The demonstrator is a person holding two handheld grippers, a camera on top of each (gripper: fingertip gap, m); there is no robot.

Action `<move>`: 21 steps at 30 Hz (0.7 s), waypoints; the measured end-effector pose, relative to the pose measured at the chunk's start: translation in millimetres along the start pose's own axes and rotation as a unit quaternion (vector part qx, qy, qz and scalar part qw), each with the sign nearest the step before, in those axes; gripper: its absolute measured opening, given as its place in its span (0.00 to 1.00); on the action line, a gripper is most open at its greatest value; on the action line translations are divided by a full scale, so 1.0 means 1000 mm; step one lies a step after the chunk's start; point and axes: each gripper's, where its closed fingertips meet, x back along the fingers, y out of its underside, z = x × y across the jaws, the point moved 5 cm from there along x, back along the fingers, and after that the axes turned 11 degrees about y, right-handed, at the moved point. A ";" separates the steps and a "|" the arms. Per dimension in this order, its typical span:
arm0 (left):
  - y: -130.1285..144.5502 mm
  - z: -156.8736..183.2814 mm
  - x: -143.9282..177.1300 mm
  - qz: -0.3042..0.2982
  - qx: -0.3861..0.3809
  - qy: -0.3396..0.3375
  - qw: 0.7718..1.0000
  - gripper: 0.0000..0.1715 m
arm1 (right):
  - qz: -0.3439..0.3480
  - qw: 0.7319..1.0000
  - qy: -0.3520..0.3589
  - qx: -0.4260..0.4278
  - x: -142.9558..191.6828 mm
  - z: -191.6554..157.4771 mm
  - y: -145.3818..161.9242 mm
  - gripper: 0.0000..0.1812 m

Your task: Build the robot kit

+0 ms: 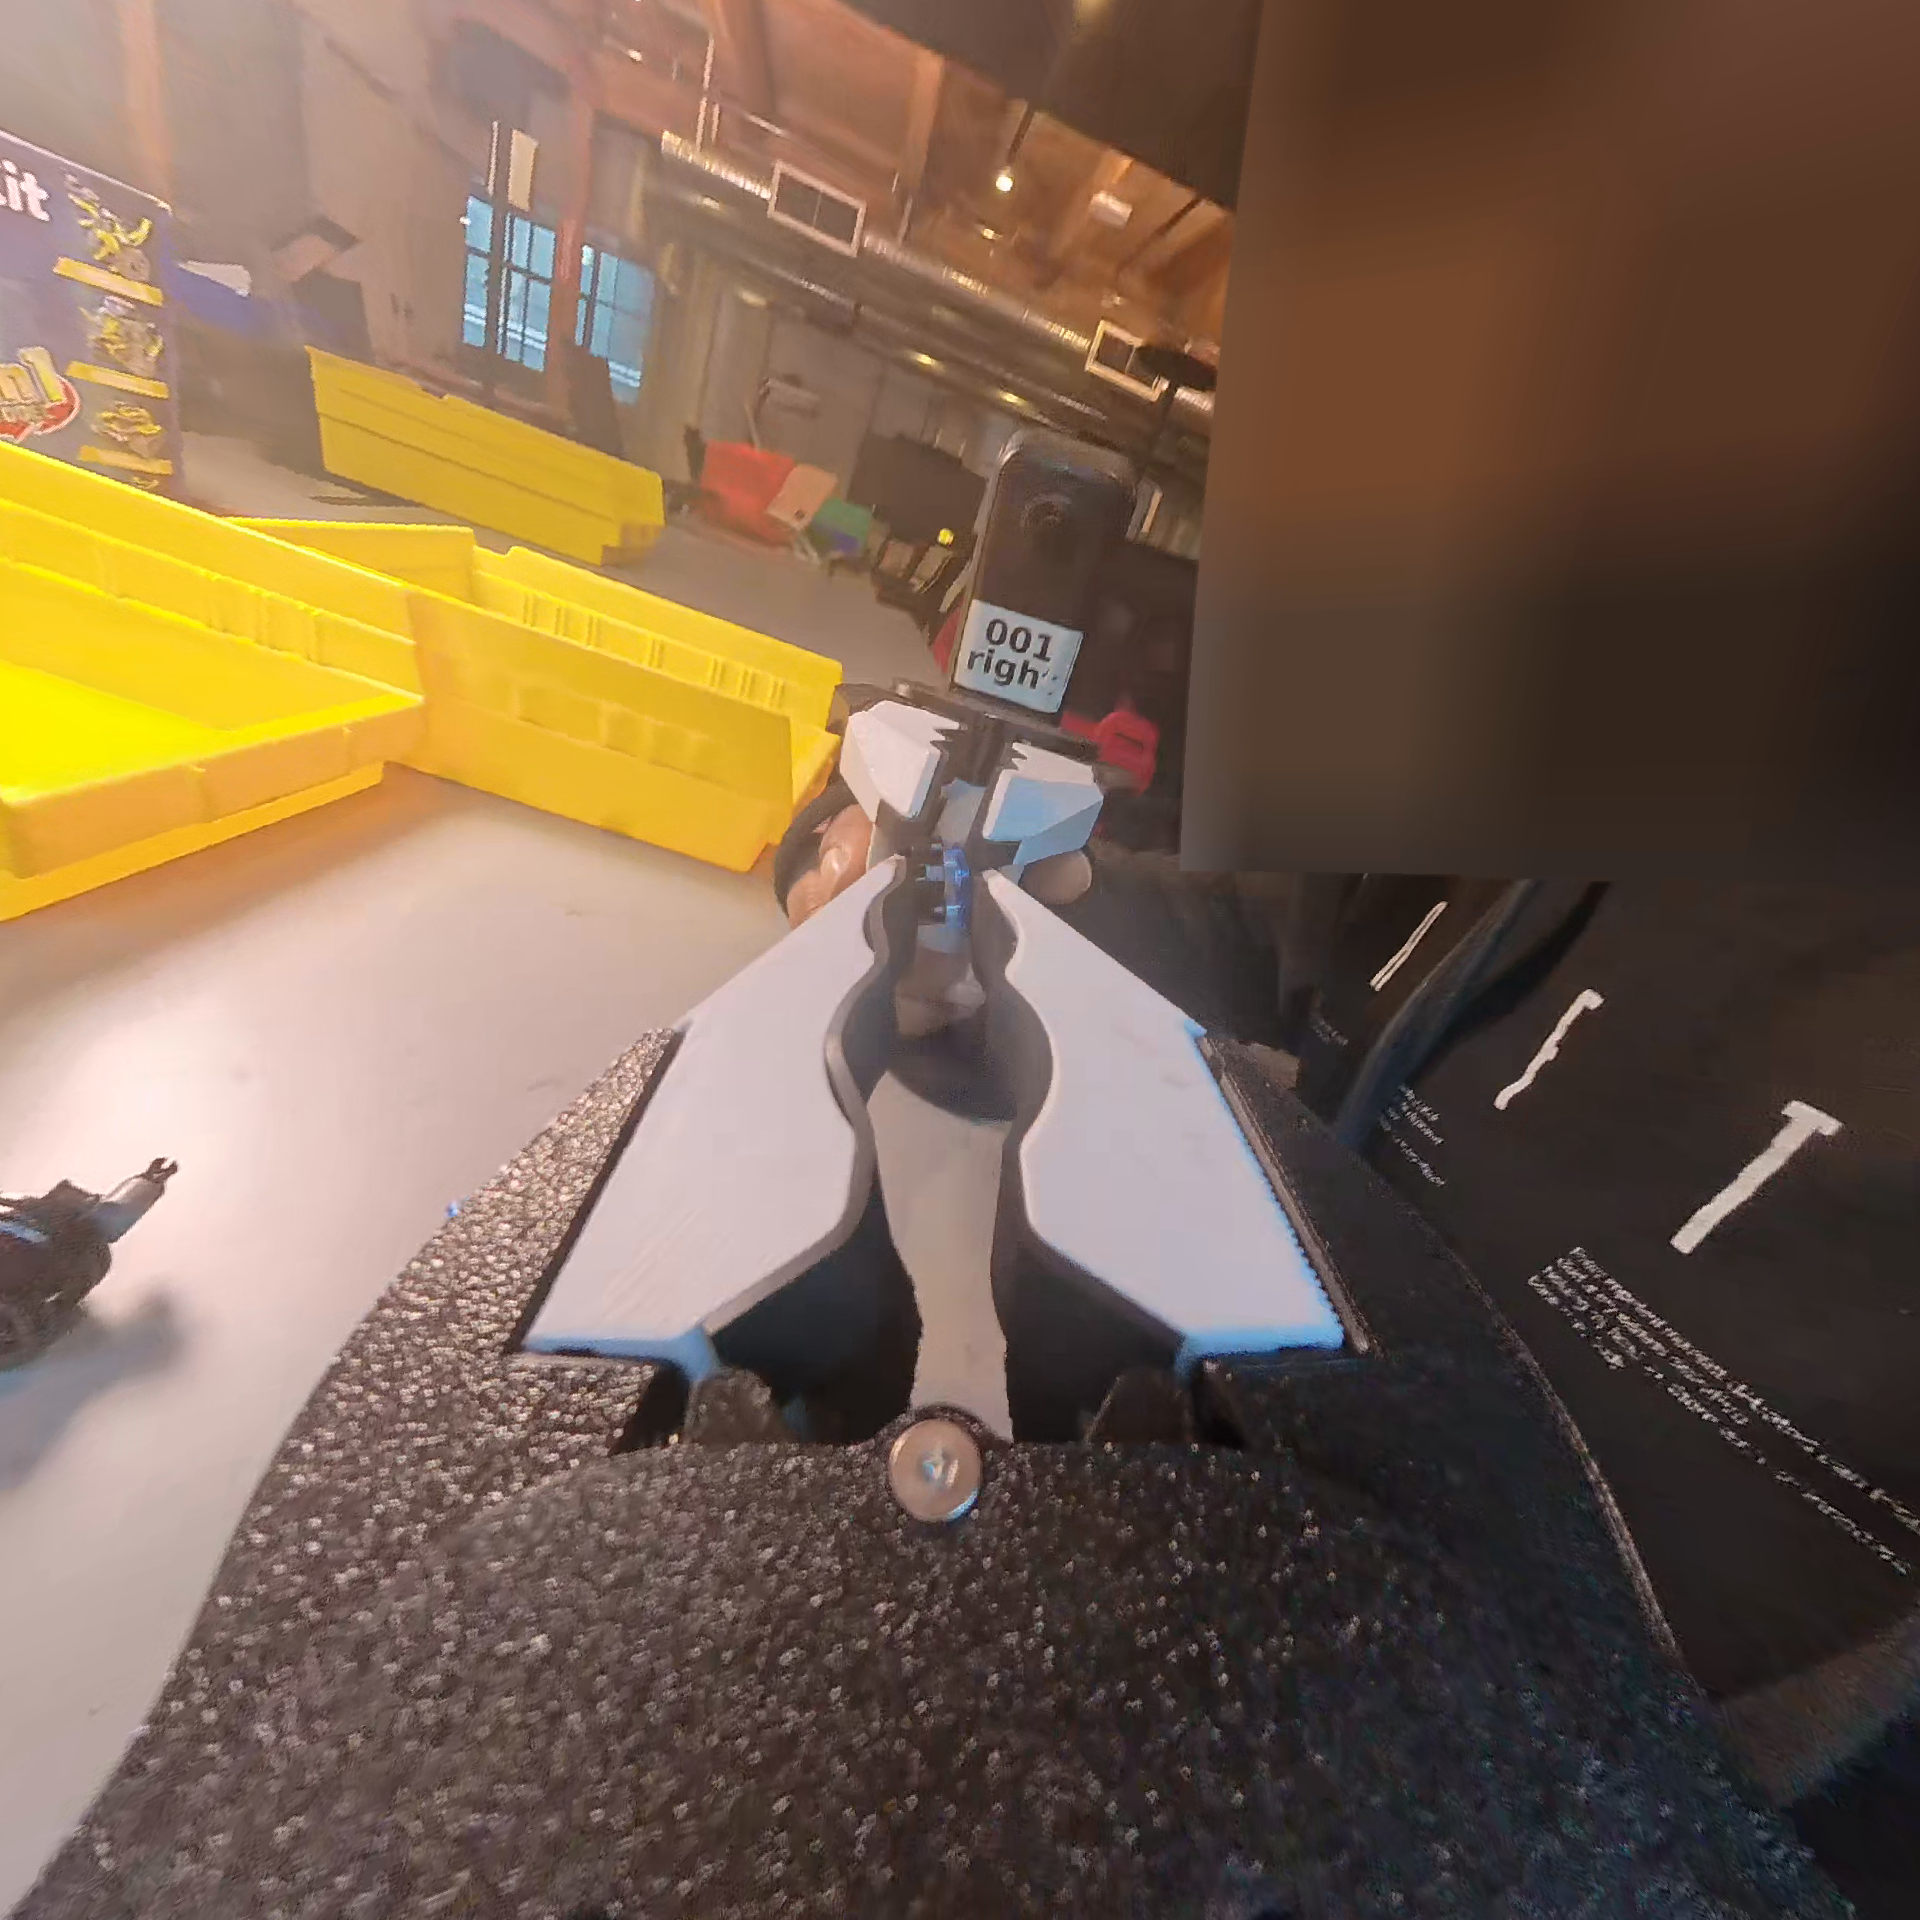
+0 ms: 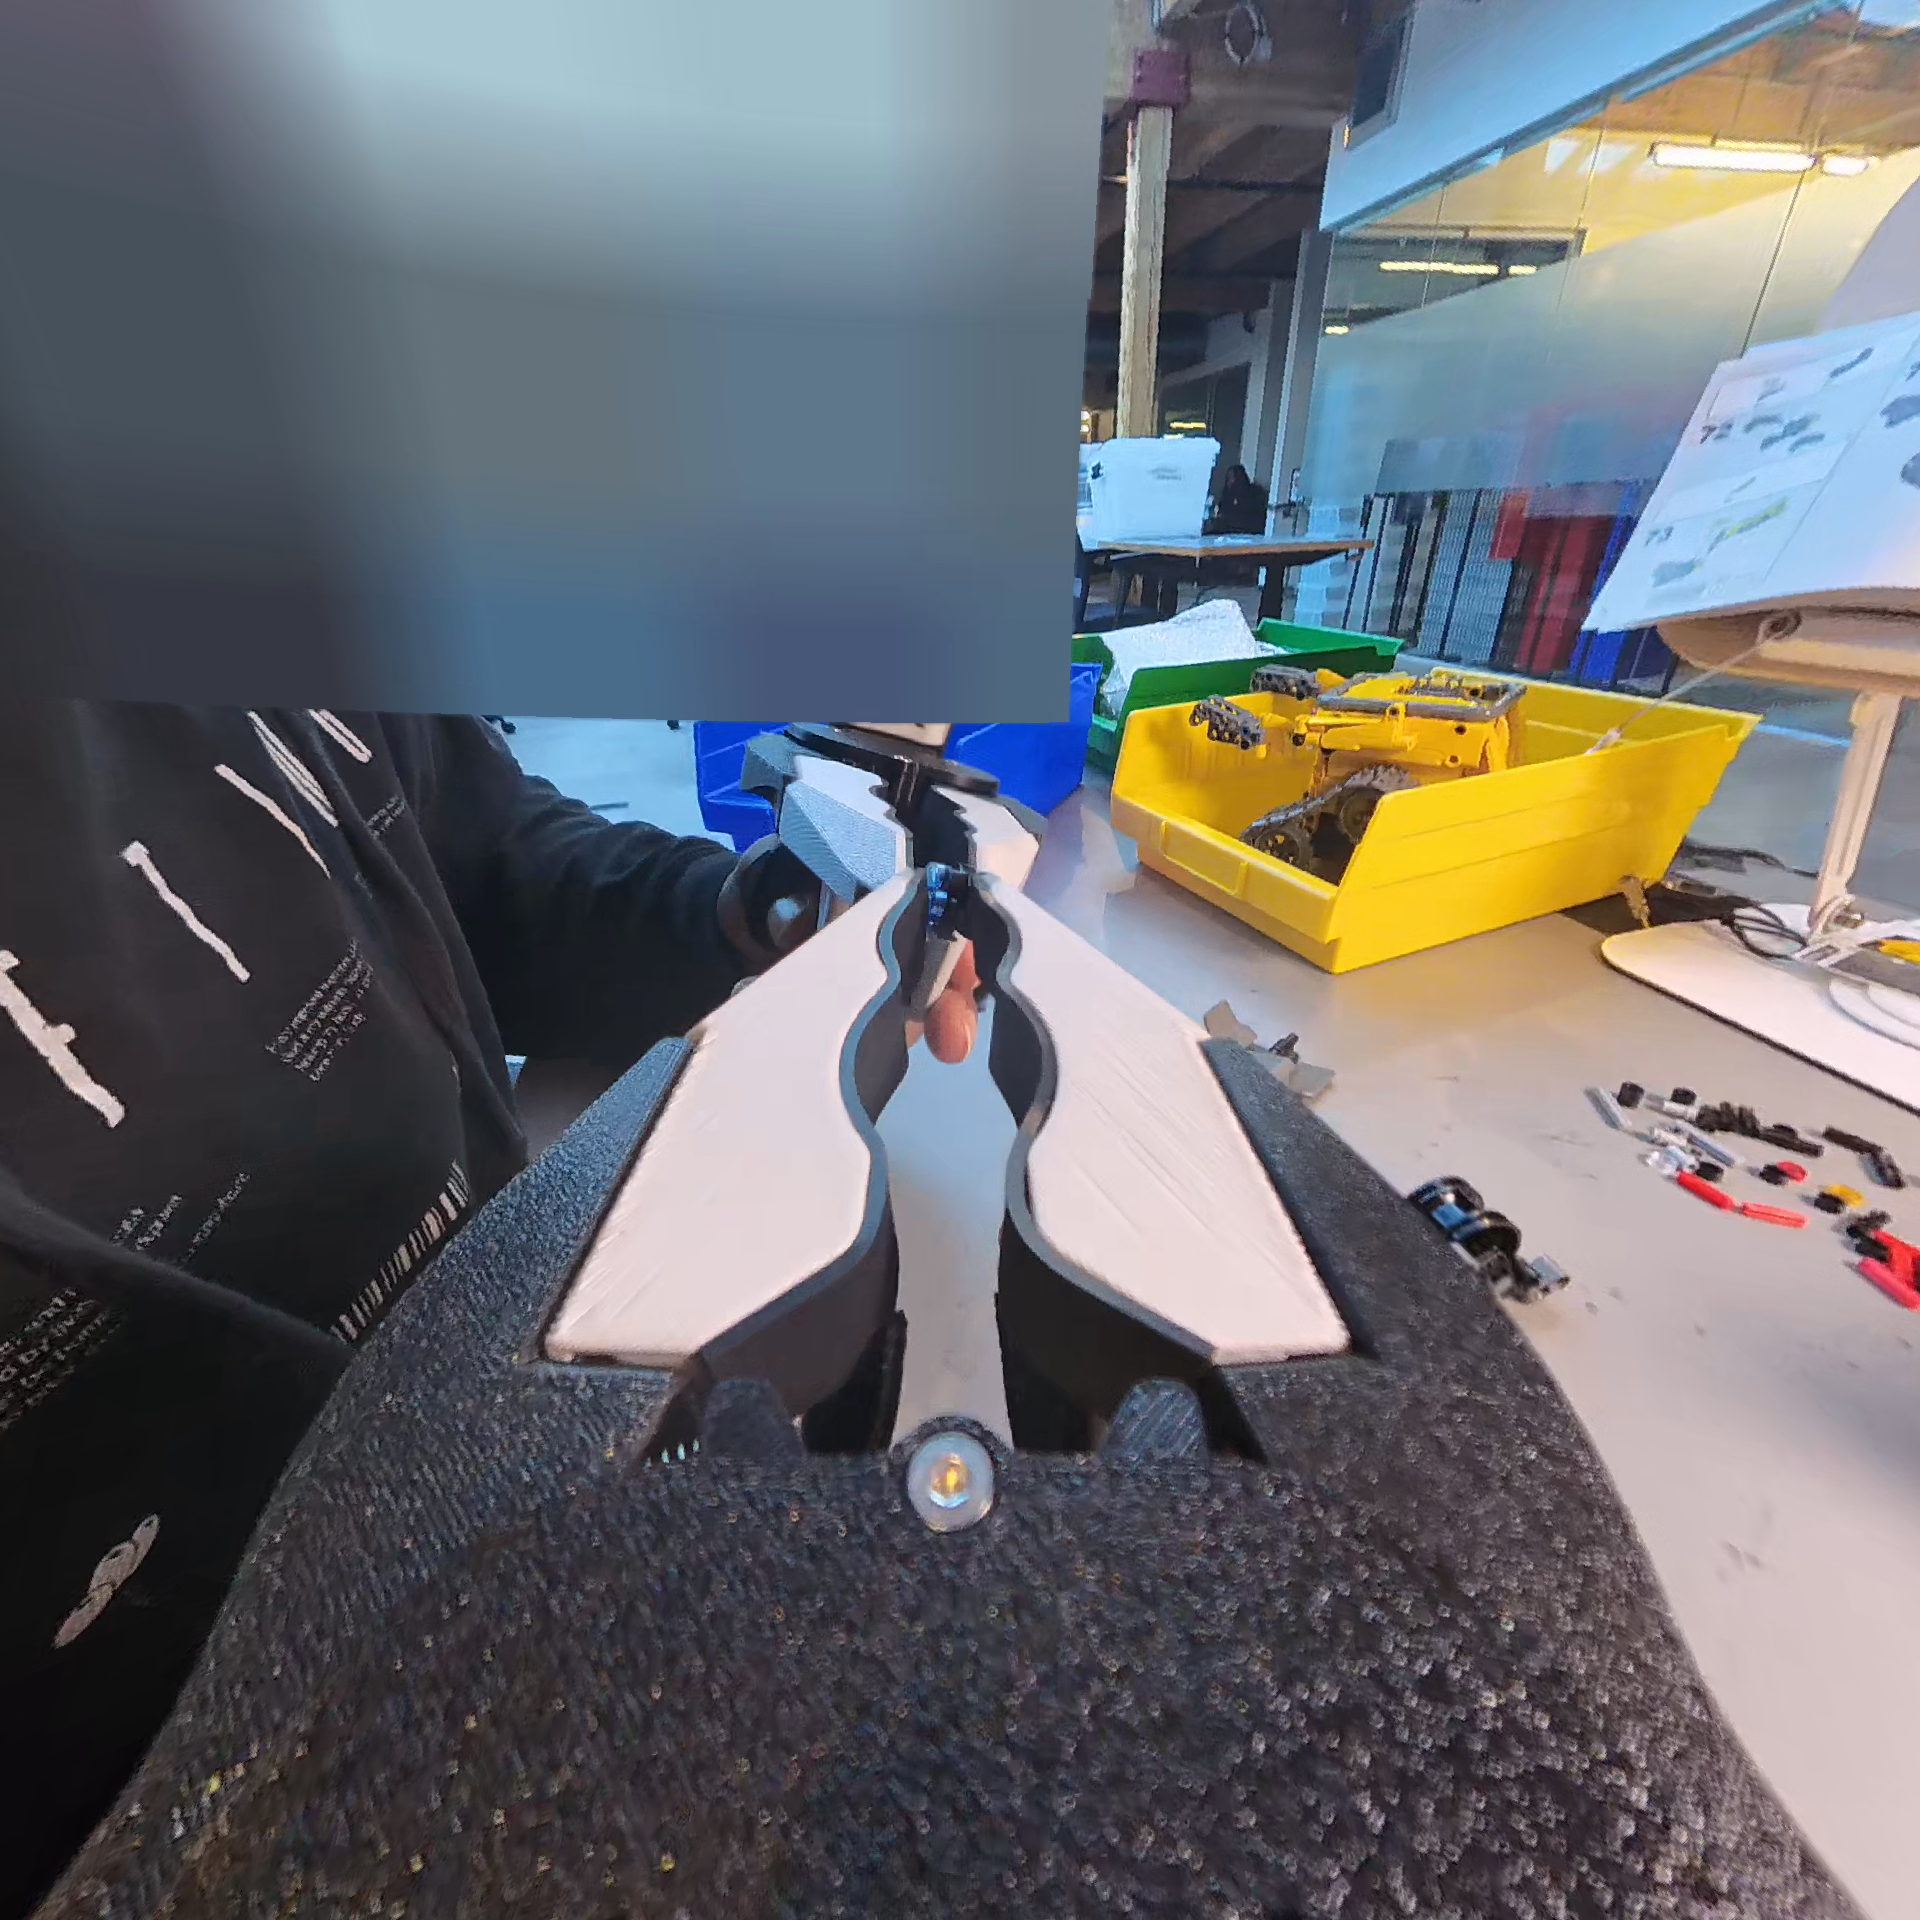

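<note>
My left gripper [image 1: 940, 883] and my right gripper [image 2: 948, 896] are raised above the table and meet tip to tip. Both are shut on a small blue and grey part [image 1: 951, 891], also seen in the right wrist view [image 2: 938, 904], pinched between the two pairs of fingertips. In the left wrist view the right gripper [image 1: 977, 800] faces me with its black camera [image 1: 1049, 540] on top. In the right wrist view the left gripper [image 2: 883, 821] faces me. A person's fingertip [image 2: 951, 1023] shows just below the part.
Several empty yellow bins [image 1: 582, 686] and a printed box [image 1: 83, 332] stand on the grey table; a dark wheeled assembly [image 1: 62, 1247] lies at left. A yellow bin [image 2: 1507, 883] holds a yellow tracked model [image 2: 1382, 769]. Loose small pieces [image 2: 1766, 1174], a booklet on a stand [image 2: 1787, 468], green [image 2: 1226, 675] and blue [image 2: 1029, 758] bins. The grippers are tip to tip, or close to it.
</note>
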 end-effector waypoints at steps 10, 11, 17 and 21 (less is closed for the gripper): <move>0.000 0.000 0.000 0.079 0.062 0.071 0.992 0.05 | 0.042 0.999 -0.007 0.015 -0.002 -0.002 -0.006 0.06; 0.000 0.000 -0.001 0.089 0.074 0.083 0.990 0.05 | 0.047 0.999 -0.007 0.017 -0.002 -0.002 -0.007 0.07; -0.007 0.000 0.006 0.177 0.155 0.167 0.958 0.06 | 0.068 0.997 -0.029 0.031 0.003 -0.009 -0.012 0.12; -0.009 0.001 0.009 0.206 0.194 0.220 0.934 0.05 | 0.049 0.996 -0.005 0.077 -0.004 -0.011 -0.010 0.13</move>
